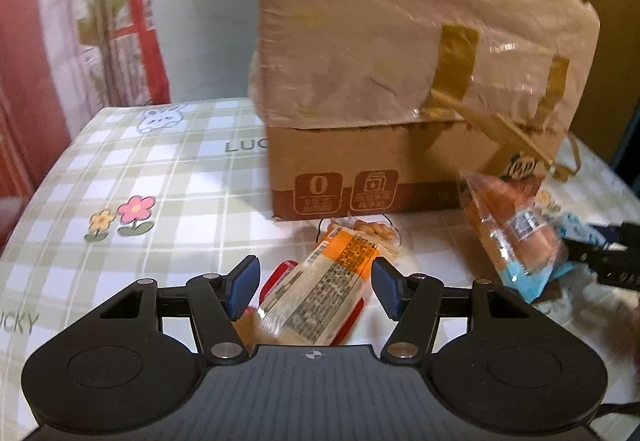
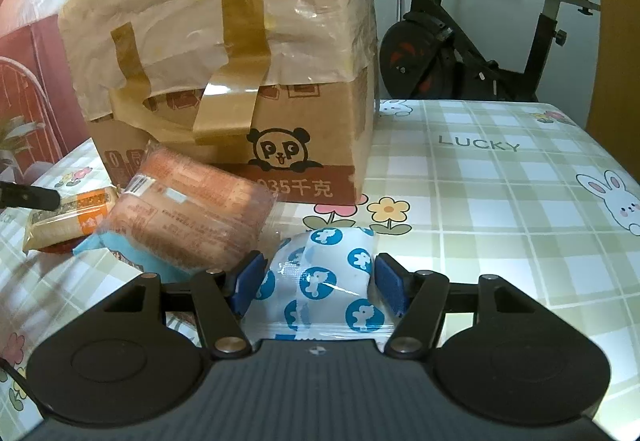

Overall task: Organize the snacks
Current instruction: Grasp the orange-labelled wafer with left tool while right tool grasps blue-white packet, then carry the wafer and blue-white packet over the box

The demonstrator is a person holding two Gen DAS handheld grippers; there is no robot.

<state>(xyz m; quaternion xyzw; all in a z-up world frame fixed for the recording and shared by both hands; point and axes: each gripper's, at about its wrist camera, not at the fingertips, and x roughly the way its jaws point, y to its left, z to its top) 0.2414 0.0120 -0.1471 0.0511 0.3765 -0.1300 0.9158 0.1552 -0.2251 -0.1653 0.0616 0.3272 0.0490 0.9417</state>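
Blue-padded left gripper (image 1: pixel 315 287) fingers straddle the orange-and-clear wrapped cracker pack (image 1: pixel 320 297) without touching; we must close. Right gripper (image 2: pixel 318 285) fingers clamp the white blue-printed pouch (image 2: pixel 324 277), bound for the taped cardboard box (image 2: pixel 240 81) on the desk (image 2: pixel 500 209).

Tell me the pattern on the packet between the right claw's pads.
White with blue circles; right wrist view.

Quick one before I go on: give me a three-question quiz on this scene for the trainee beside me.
1. Which snack lies between the pads of the right claw? A) a red can B) the white packet with blue elephants C) a banana
2. True or false: the left claw straddles the orange-labelled packet.
3. Fill in: the word printed on the checked tablecloth is ____.

Key: 1 B; 2 true; 3 LUCKY.
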